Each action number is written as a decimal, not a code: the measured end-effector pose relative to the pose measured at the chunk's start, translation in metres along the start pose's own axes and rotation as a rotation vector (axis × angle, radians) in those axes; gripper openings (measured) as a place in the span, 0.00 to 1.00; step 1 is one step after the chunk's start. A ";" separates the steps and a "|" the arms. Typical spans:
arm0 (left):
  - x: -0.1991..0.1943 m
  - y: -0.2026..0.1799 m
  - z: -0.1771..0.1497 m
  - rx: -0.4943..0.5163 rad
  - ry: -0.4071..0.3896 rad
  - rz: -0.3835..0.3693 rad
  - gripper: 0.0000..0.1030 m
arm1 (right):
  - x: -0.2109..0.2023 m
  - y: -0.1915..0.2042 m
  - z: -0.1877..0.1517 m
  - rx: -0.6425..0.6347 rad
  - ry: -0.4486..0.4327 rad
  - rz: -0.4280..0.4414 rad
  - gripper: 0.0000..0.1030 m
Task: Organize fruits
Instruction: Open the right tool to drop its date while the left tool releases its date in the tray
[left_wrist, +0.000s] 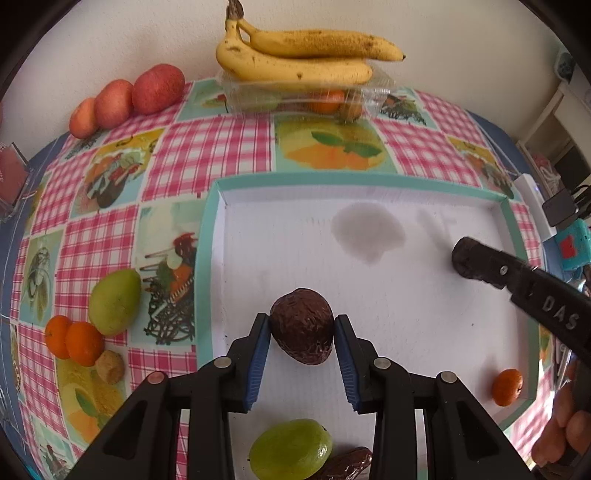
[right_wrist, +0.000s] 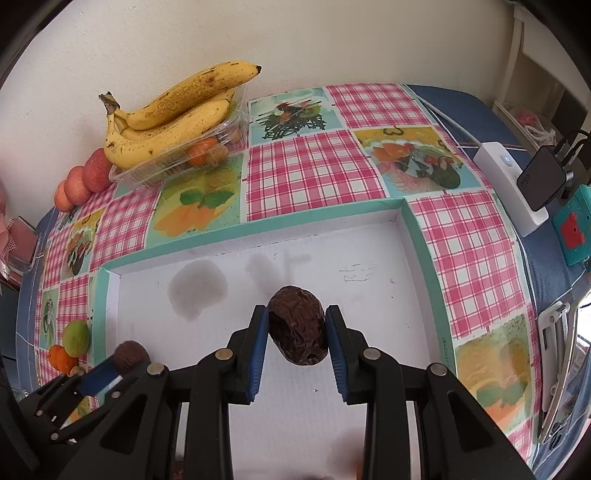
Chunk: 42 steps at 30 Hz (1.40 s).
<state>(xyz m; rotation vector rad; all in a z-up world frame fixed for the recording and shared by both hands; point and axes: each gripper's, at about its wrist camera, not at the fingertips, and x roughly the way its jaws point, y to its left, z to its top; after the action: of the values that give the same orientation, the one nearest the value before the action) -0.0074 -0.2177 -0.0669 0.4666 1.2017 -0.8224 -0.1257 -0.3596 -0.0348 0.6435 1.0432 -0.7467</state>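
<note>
the landmark here is the white tray (left_wrist: 369, 295) with its teal rim, lying on the checked surface (left_wrist: 207, 147).

left of the tray, on the cloth, sit a green pear-like fruit (left_wrist: 115, 301), two mandarins (left_wrist: 75, 341) and a small beige knob (left_wrist: 110, 366). over the tray's left part the left claw (left_wrist: 301, 352) is clenched on a dark wrinkled fruit (left_wrist: 302, 325), its blue pads against both flanks. over the tray's middle the right claw (right_wrist: 297, 341) grips a second wrinkled brown fruit (right_wrist: 298, 325) the same way. a mandarin (left_wrist: 508, 386) rests in the tray's near right corner; a green fruit (left_wrist: 291, 448) and a date-like piece (left_wrist: 349, 467) lie at its near edge.

judging by this, both fruits are due to be set down. lower each until it touches the tray floor before releasing, well apart from each other, since their rounded egg shapes may roll on the smooth white board. the skins look leathery and soft, so squeeze lightly.

beyond the tray, spotted bananas (left_wrist: 303, 55) top a clear plastic punnet (left_wrist: 306, 94).
</note>
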 end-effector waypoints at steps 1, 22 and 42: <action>0.002 0.000 -0.001 0.000 0.004 0.001 0.37 | 0.000 0.000 0.000 -0.001 0.001 0.000 0.32; -0.005 0.002 0.000 -0.014 0.022 -0.014 0.37 | 0.000 -0.004 0.000 -0.009 0.011 -0.032 0.32; -0.039 0.027 0.009 -0.091 -0.022 -0.051 0.58 | -0.034 -0.001 0.003 -0.032 -0.051 -0.124 0.45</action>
<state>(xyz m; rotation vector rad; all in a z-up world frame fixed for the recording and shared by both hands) 0.0141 -0.1953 -0.0302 0.3532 1.2290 -0.8109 -0.1357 -0.3548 -0.0021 0.5332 1.0534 -0.8478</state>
